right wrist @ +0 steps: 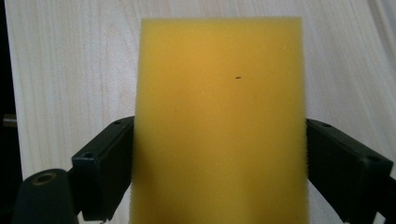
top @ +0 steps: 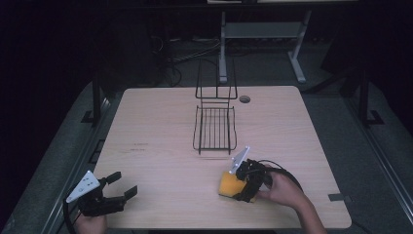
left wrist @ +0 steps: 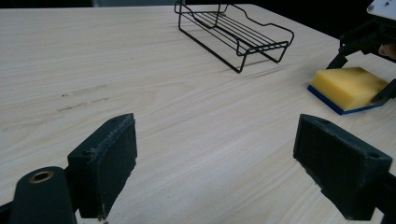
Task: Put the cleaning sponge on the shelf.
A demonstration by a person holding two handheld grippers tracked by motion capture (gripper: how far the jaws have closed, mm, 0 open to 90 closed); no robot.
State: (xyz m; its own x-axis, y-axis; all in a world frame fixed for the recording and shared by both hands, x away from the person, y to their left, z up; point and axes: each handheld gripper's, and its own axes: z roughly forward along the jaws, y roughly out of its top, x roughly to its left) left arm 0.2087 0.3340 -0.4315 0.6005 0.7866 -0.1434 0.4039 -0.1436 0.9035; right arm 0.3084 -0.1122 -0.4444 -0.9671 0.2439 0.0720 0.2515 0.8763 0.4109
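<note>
Black wire rack (top: 215,127) stands empty near the desk's (top: 156,126) far edge. Right gripper (top: 242,180) clamps the yellow rectangular sponge (top: 230,185) near the front edge; left gripper (top: 121,189), jaws apart, holds nothing at the front-left corner.

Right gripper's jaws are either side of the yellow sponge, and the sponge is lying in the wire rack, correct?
Not quite. The right gripper does straddle the sponge, but the high view shows it flat on the table, nearer the person than the wire rack.
</note>
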